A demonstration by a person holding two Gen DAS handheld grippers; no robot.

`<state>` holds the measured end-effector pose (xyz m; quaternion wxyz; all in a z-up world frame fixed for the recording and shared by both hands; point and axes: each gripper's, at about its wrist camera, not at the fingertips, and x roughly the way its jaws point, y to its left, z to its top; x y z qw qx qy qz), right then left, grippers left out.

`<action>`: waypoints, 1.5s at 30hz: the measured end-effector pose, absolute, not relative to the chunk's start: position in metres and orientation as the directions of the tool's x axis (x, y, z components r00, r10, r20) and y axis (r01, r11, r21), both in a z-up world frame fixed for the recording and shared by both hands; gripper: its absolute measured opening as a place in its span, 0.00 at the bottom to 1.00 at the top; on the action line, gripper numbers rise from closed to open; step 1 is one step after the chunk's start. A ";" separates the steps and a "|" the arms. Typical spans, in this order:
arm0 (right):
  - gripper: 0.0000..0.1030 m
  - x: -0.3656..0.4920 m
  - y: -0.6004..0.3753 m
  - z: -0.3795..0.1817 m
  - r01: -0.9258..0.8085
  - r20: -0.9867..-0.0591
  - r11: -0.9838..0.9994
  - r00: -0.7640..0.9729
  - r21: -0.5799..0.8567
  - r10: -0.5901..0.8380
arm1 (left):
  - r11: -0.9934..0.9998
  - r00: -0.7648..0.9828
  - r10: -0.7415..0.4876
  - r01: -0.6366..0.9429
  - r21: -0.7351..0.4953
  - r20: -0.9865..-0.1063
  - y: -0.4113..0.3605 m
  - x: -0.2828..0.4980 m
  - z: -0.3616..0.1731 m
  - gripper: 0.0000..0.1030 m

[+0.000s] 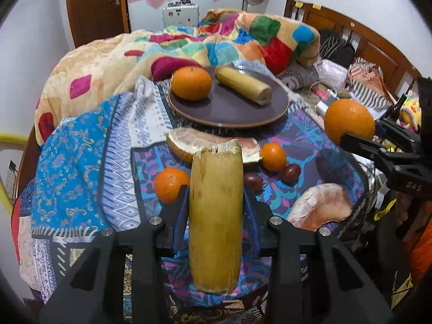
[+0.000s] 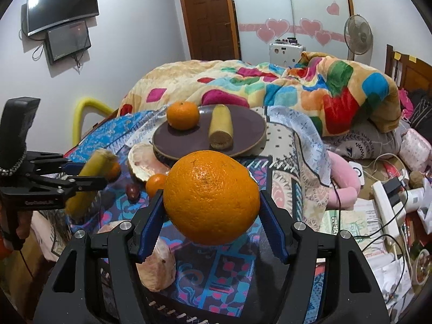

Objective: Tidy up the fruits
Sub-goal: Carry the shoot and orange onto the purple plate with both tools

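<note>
Now, left gripper (image 1: pixel 216 202): clamped on banana piece (image 1: pixel 215 216), airborne.
Right gripper (image 2: pixel 212 210): squeezing big orange (image 2: pixel 211 197).
Plate (image 1: pixel 229 110), twelve o'clock: two fruits already on it (tangerine, banana).
Left over: small oranges (image 1: pixel 273 156), dates, pomelo peel (image 1: pixel 186 148) on cloth.

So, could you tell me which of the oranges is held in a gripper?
The large orange, clamped in the right gripper; the other three lie on the plate or cloth.

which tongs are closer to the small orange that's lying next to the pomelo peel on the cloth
Left. The left tongs, shut on a banana piece, hang just over the small orange. The right tongs, gripping a big orange, sit farther off to its right.
</note>
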<state>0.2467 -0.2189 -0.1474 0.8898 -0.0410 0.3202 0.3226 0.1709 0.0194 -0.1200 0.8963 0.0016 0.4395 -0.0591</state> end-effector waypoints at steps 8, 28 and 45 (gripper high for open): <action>0.62 0.249 -0.221 -0.128 -0.594 -0.554 0.796 0.627 0.116 0.548 | 0.994 0.691 -0.106 0.102 -0.049 -0.715 0.020 0.165 -0.083 0.37; 0.62 0.310 -0.209 -0.121 -0.561 -0.529 0.825 0.681 0.069 0.507 | 0.990 0.741 -0.137 0.128 -0.063 -0.657 0.004 0.243 -0.061 0.37; 0.62 0.370 -0.187 -0.140 -0.562 -0.580 0.827 0.667 0.020 0.467 | 0.983 0.677 -0.173 0.160 -0.087 -0.715 -0.012 0.307 -0.093 0.37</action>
